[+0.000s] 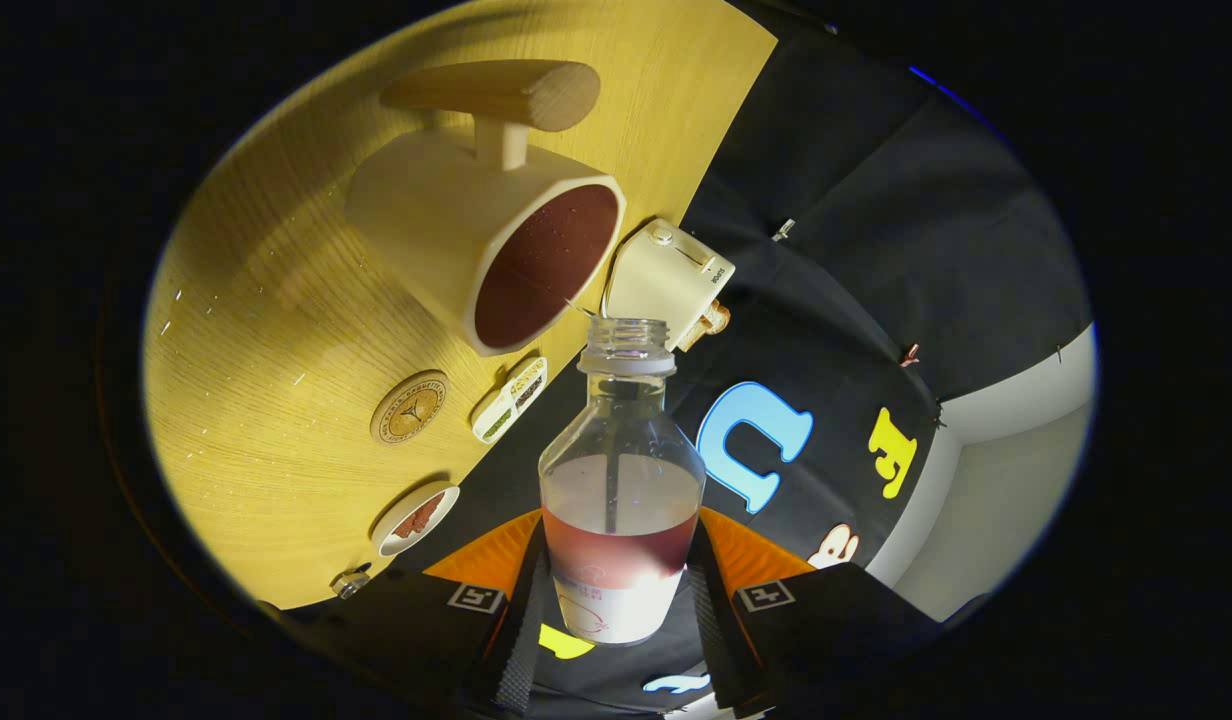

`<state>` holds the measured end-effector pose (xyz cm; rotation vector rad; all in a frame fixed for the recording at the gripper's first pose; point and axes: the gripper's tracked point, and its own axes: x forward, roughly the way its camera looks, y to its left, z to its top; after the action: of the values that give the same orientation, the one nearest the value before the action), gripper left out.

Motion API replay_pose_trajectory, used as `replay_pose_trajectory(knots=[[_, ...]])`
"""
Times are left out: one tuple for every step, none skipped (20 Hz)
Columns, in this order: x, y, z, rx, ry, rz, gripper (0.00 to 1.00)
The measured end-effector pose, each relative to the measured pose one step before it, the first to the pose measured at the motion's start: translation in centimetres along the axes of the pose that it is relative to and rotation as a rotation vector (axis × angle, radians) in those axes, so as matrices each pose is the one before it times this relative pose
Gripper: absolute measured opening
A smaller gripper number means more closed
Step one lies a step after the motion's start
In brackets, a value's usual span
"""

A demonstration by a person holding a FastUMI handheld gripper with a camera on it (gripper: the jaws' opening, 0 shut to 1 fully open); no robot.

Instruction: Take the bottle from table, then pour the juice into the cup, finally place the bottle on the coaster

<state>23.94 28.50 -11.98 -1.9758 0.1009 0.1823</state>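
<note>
Gripper view is showing your gripper (621,590) clamping both fingers on the lower body of the bottle (621,480), which is tilted with its open neck reaching toward the cup (496,245). Reddish juice (621,550) is sitting low in the bottle, and the cup is holding reddish juice too. Your cup is standing on the wooden table (276,330), with the round coaster (409,407) lying beside it, nearer your fingers.

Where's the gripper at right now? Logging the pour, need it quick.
Gripper: shut on the bottle, both fingers pressing its sides, tilted toward the cup.
</note>
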Motion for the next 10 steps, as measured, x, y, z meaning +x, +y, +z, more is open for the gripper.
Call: replay_pose_trajectory(knots=[[-0.033, 0.038, -0.029, 0.00466, -0.00076, 0.00143, 0.69], [0.113, 0.076, -0.001, 0.01055, 0.00042, 0.00483, 0.69], [0.018, 0.038, -0.064, 0.01291, 0.00148, 0.00419, 0.69], [0.002, 0.09, -0.043, 0.01685, 0.00161, 0.00219, 0.69], [-0.064, 0.204, -0.062, 0.02108, 0.00195, 0.00589, 0.69], [-0.073, 0.247, -0.091, 0.02348, 0.00219, 0.00899, 0.69], [-0.092, 0.17, -0.023, 0.02321, 0.00141, 0.00797, 0.69], [-0.157, 0.154, -0.09, 0.02651, 0.00211, 0.00727, 0.69], [-0.141, 0.252, -0.043, 0.03209, 0.00009, 0.00877, 0.69], [-0.004, 0.312, 0.005, 0.037, 0.00267, 0.01269, 0.69]])
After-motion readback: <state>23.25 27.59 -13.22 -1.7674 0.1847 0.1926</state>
